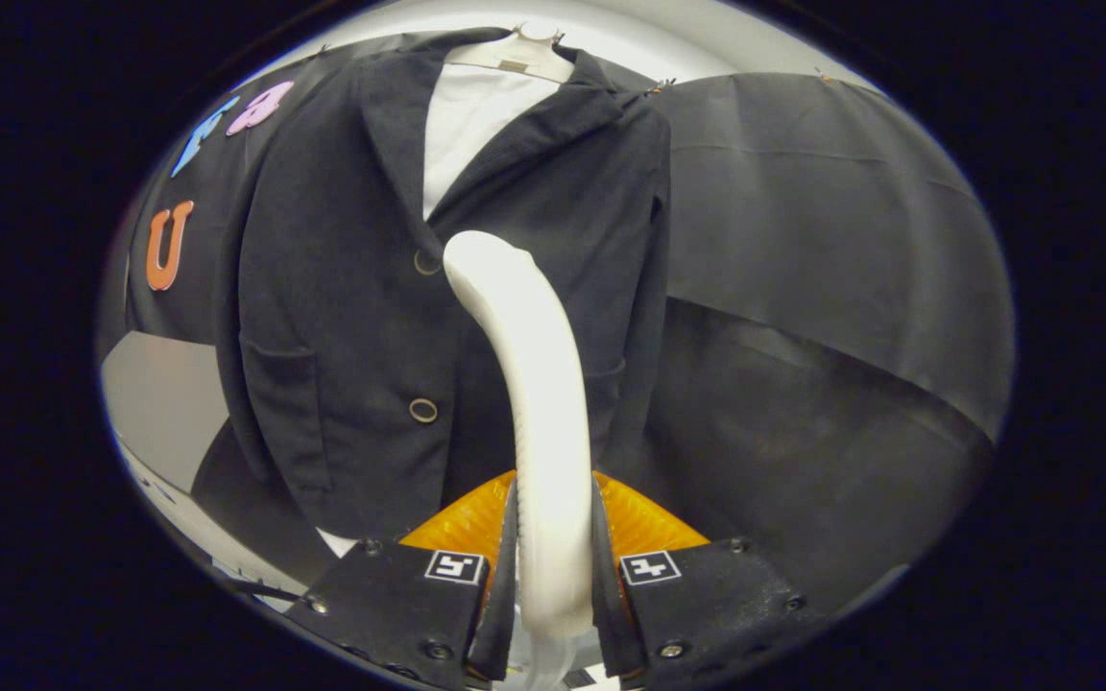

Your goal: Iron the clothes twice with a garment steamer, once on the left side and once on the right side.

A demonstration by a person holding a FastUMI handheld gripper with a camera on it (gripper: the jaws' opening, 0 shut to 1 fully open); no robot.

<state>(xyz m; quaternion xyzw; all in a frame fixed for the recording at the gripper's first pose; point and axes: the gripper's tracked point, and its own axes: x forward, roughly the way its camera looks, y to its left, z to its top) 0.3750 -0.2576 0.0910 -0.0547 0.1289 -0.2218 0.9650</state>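
Observation:
A dark jacket (pixel 342 288) hangs on a pale hanger (pixel 515 53) over a white shirt (pixel 467 125), straight ahead of me. My gripper (pixel 553 566) is shut on the handle of a white garment steamer (pixel 534 384), both fingers pressing its sides. The steamer curves up from between the fingers, and its head lies against the jacket's chest near the upper button (pixel 426 261), on the jacket's right half as I see it. A lower button (pixel 423 411) shows left of the steamer's neck.
Black cloth (pixel 831 240) drapes the booth wall to the right of the jacket and folds lower down. A grey panel (pixel 159 403) stands at the lower left beside the jacket's hem.

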